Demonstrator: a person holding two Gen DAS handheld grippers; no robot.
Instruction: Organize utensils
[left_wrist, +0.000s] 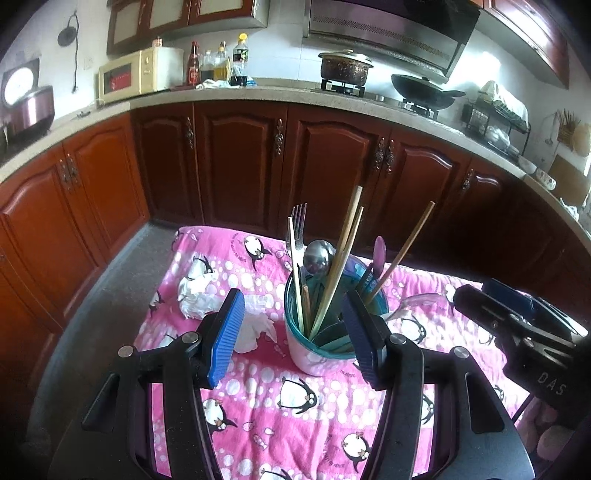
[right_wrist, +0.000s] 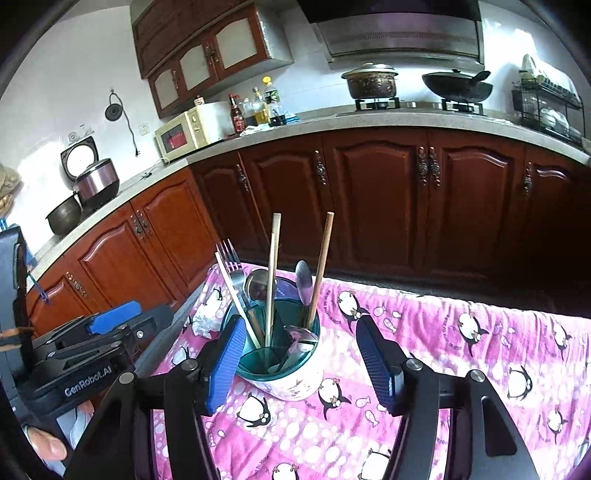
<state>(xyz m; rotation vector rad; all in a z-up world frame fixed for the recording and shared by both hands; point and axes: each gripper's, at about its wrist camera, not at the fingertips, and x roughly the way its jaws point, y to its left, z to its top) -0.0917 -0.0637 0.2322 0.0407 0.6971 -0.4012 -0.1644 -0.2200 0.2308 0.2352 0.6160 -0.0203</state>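
Left claw (left_wrist: 291, 338) and right claw (right_wrist: 303, 363) are both spread wide, gripping nothing, flanking the white teal-rimmed cylindrical utensil holder (right_wrist: 288, 373) containing wooden chopsticks (right_wrist: 320, 264), a steel fork (left_wrist: 298, 229) and steel spoons (left_wrist: 318, 256), standing on the pink penguin-print-covered bench (right_wrist: 443, 332).

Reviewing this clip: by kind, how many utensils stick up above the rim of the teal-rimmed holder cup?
Wooden chopsticks: 3
Metal spoons, bowl up: 2
Metal fork: 1
Pale flat stick, kind unclear: 1
Total: 7
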